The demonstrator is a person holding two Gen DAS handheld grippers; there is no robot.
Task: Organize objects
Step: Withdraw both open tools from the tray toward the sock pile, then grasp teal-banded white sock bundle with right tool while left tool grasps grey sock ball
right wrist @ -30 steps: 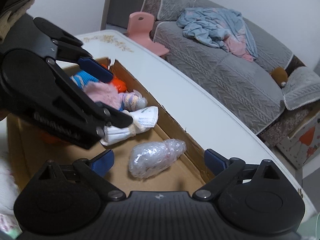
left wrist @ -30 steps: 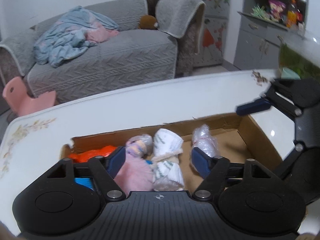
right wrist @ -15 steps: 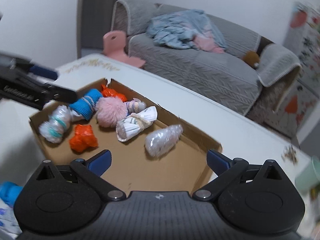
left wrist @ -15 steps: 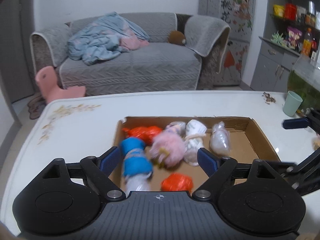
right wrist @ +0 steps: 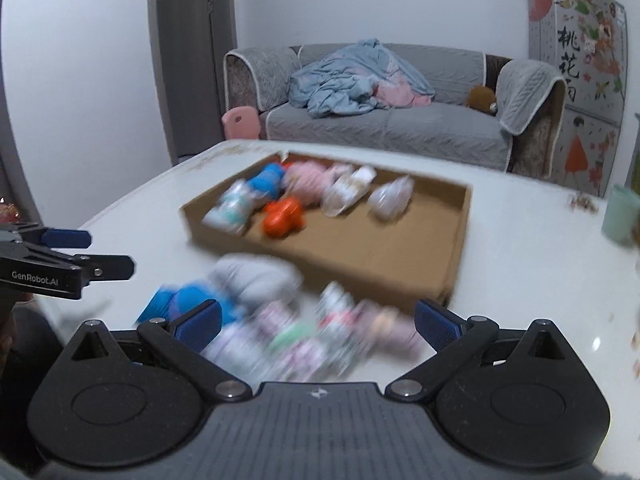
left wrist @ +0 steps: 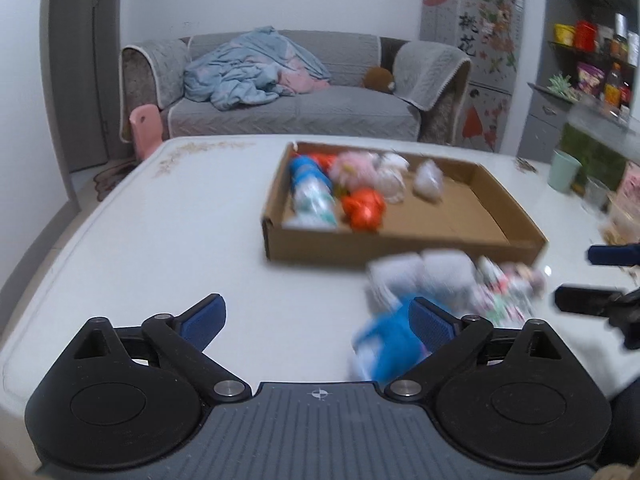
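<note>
A shallow cardboard box [left wrist: 400, 242] [right wrist: 420, 264] sits on the white table and holds several small wrapped toys, among them an orange one [left wrist: 364, 208] [right wrist: 282, 216] and a blue one [left wrist: 306, 170]. A blurred pile of loose wrapped toys [left wrist: 440, 280] [right wrist: 280, 320] lies on the table in front of the box. My left gripper [left wrist: 318, 318] is open and empty, over the table at the near left of the pile; it also shows in the right wrist view [right wrist: 92, 252]. My right gripper [right wrist: 318, 322] is open and empty, just above the pile.
A green cup [left wrist: 564, 170] [right wrist: 622, 212] and other small items stand at the table's right side. A grey sofa [left wrist: 296, 108] with a blue blanket, a pink chair [left wrist: 144, 130] and cabinets stand beyond the table.
Both grippers have pulled back and up from inside the box towards the table's near edge. The loose pile in front of the box has come into view. Both grippers stay open.
</note>
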